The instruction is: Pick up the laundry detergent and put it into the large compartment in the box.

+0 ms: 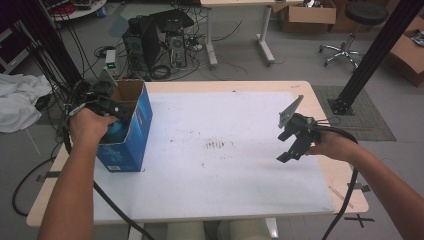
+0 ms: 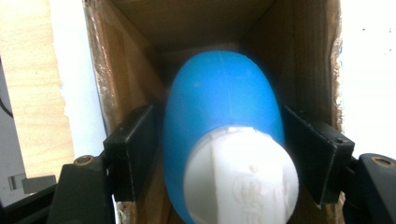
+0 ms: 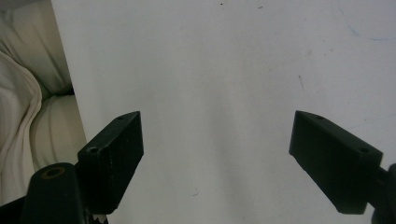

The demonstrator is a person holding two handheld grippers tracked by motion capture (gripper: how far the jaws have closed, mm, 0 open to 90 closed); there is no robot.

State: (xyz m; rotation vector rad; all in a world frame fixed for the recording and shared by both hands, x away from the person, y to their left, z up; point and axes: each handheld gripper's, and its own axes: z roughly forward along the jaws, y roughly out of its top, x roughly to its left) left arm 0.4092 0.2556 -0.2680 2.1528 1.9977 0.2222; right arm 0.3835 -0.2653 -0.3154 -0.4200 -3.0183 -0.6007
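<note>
Overhead, a person works at a tabletop (image 1: 310, 90) covered by a white sheet (image 1: 215, 150), a two-jaw gripper in each hand. At the left edge stands an open-topped blue cardboard box (image 1: 131, 131), upright, with its brown inside showing. The left gripper (image 1: 116, 111) reaches into the mouth of the box, and its jaws are clamped on either side of a blue bottle (image 2: 219, 121) with a white cap (image 2: 243, 179); the left gripper view shows the bottle's rounded blue body pointing down into the box (image 2: 187, 28), cap end nearest the camera. The right gripper (image 1: 287, 150) hangs over the right part of the sheet, well apart from the box, its jaws spread wide with nothing between them; the right gripper view looks down on the bare sheet (image 3: 224, 70). Cream-coloured cloth (image 3: 32, 116) shows past the sheet's edge.
</note>
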